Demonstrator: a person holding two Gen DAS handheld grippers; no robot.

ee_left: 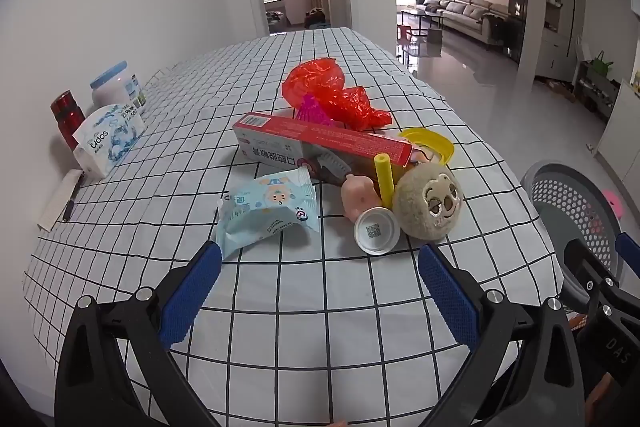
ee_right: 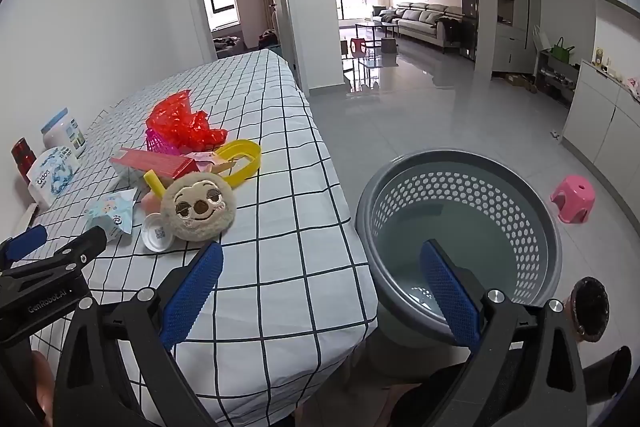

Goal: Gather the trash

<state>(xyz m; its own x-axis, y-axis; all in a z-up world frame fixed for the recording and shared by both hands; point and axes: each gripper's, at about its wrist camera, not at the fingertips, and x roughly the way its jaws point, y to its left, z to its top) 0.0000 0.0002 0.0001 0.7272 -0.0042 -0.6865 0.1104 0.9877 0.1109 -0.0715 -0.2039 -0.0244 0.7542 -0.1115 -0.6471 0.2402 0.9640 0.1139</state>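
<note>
- Left wrist view: left gripper (ee_left: 320, 283) spread wide, empty, above the checked tablecloth (ee_left: 280, 327).
- Blue wrapper (ee_left: 268, 211) at 11 o'clock, near.
- Right gripper (ee_right: 322, 283) wide, empty; grey basket (ee_right: 460, 227) at 1 o'clock.

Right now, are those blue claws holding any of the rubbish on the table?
No, nothing is held. The left gripper and the right gripper both have their jaws wide open with nothing between them.

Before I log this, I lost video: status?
Left gripper and right gripper open, empty. Trash pile untouched on table. Basket empty, path clear.
</note>
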